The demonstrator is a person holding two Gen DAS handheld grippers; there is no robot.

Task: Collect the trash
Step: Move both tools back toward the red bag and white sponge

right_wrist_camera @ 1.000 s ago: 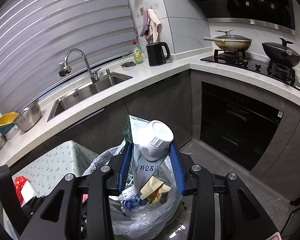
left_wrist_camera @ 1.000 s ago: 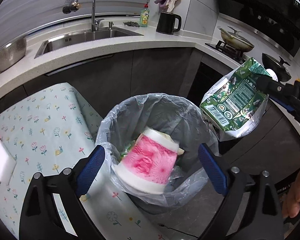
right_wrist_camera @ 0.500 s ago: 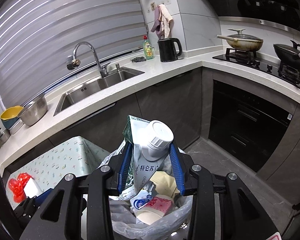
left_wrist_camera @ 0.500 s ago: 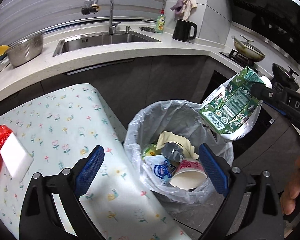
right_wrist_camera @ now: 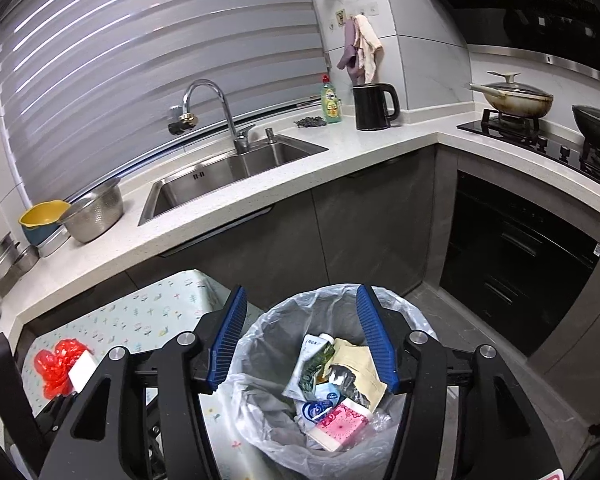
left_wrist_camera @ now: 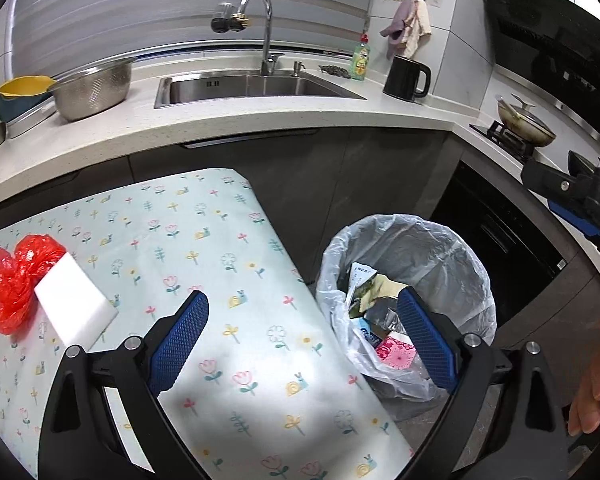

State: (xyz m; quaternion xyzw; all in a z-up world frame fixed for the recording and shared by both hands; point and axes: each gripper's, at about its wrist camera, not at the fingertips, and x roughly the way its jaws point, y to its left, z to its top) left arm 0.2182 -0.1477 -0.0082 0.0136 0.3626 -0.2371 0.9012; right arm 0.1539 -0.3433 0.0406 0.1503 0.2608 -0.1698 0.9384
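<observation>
1. Trash fills the lined bin [right_wrist_camera: 340, 412], which stands on the floor just beside the bench [left_wrist_camera: 220, 264] with its flowered cloth.
2. Green milk carton [right_wrist_camera: 310, 366]: a second ago it was clamped in the right claw [right_wrist_camera: 300, 336] above the bin; it now lies inside on top of the heap, its white cap toward the far rim.
3. Right claw's jaws have just been opening; they stand apart over the bin mouth with nothing between the blue pads.
4. Pink paper cup [right_wrist_camera: 342, 424] lies on its side at the near edge of the heap; a second ago it lay high in the bin, right under the left claw [left_wrist_camera: 300, 340], and it has since sunk lower among the wrappers.
5. Left claw is spread wide and empty, one finger [left_wrist_camera: 178, 340] over the bench cloth, the other above the bin's near rim. Its view has swung toward the bench, so the bin sits to the right instead of centre.
6. Still on the bench, at its far left, lie a crumpled red plastic bag [left_wrist_camera: 18, 280] and a white sponge block [left_wrist_camera: 74, 306], the two touching.
7. In the left wrist view the right claw shows as dark parts at the right edge, with a hand [left_wrist_camera: 596, 376] below it.
</observation>
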